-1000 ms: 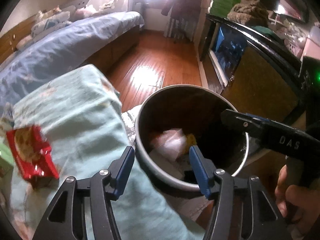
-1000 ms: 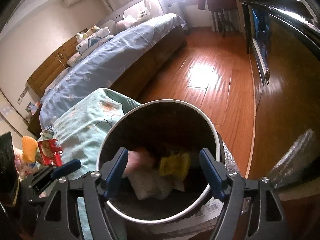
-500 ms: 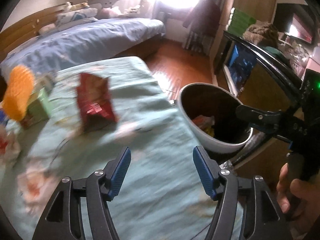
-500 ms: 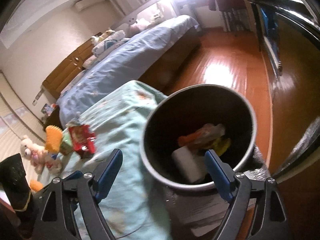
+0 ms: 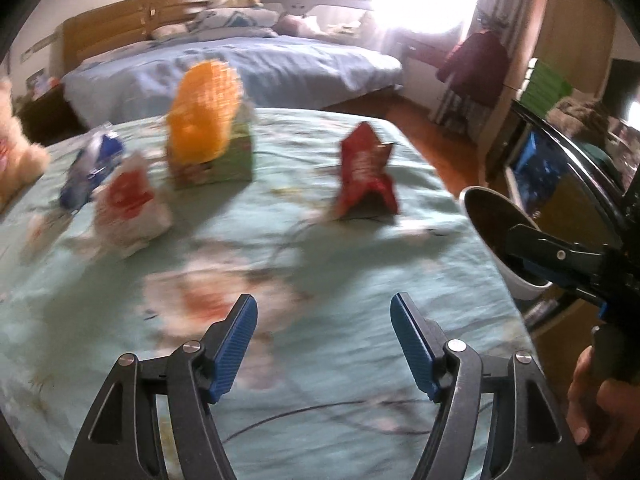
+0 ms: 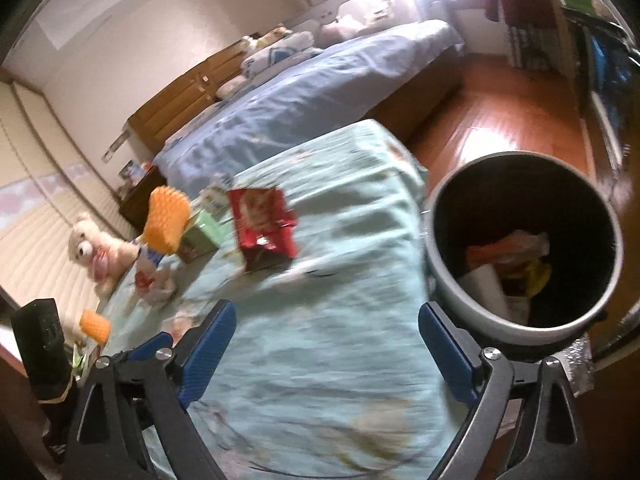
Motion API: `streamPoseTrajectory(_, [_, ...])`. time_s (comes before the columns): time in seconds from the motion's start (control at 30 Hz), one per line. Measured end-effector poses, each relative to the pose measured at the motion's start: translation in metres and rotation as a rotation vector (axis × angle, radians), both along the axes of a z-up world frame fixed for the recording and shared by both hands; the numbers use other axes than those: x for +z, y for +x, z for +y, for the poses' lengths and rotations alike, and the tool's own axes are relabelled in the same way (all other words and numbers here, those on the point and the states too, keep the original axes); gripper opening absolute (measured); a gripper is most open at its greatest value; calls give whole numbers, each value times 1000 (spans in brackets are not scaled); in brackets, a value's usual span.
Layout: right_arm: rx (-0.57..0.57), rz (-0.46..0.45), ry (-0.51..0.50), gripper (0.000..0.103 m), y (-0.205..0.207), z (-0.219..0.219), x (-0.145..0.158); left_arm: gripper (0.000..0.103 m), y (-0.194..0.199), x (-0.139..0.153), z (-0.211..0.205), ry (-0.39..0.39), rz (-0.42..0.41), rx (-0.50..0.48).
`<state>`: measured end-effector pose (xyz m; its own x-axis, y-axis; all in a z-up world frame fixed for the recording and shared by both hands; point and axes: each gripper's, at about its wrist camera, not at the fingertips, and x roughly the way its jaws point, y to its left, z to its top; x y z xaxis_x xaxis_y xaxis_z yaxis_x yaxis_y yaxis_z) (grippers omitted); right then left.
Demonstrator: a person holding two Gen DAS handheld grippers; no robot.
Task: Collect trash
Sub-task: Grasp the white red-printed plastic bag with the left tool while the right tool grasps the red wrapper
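A red snack wrapper (image 5: pixel 366 174) stands on the table with the pale green cloth (image 5: pixel 280 280); it also shows in the right wrist view (image 6: pixel 262 222). A crumpled white and red wrapper (image 5: pixel 128 208) and a blue and white wrapper (image 5: pixel 94 166) lie at the left. My left gripper (image 5: pixel 324 344) is open and empty over the cloth, well short of them. My right gripper (image 6: pixel 326 350) is open and empty over the table's right edge, beside the round trash bin (image 6: pixel 520 320), which holds several wrappers.
A green box (image 5: pixel 218 158) with an orange mesh thing (image 5: pixel 204 116) on it stands at the back of the table. A plush toy (image 6: pixel 96 248) sits at the far left. A blue bed (image 5: pixel 240 64) lies behind. A dark cabinet (image 5: pixel 568 184) is on the right.
Both grippers have swung left, away from the bin and over the table. The wrappers and box have come into the middle of the left view. Both stay open.
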<state>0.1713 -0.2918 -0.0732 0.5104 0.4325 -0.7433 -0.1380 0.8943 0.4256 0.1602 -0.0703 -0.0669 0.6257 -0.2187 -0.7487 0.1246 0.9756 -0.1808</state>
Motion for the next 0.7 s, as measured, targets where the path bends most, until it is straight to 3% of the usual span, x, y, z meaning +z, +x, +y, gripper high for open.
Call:
streamPoseTrajectory(0.27, [79,-7,-27,94,3,45,-6,73,-3,3,36,-3,4,77])
streamPoseTrajectory(0.7, [142,-12,-63,94,18,84,-16,76,8,-5,75,0,16,191])
